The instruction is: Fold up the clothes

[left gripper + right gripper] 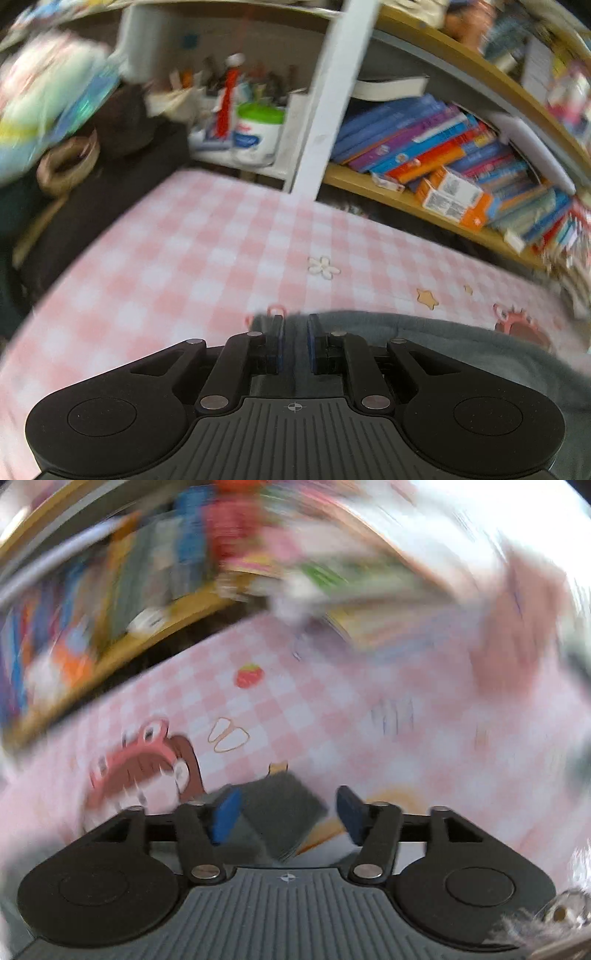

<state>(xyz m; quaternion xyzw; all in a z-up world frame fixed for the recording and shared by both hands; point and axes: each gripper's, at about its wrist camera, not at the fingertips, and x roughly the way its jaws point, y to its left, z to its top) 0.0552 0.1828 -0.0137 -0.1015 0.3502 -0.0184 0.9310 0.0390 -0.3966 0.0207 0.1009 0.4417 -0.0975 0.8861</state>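
Note:
A grey garment (424,343) lies on the pink checked tablecloth (184,258), at the lower right of the left wrist view. My left gripper (294,325) sits over the garment's top left corner, its jaws nearly closed with a narrow gap, and grey cloth shows between them. In the right wrist view, which is blurred by motion, my right gripper (288,805) is open, and a corner of the grey garment (284,812) lies between its blue pads (225,812).
A bookshelf (443,155) full of books stands behind the table. A white organiser with a green-lidded tub (258,133) is at the back left. A dark bag (122,177) lies off the table's left edge. The cloth (332,701) has cartoon prints.

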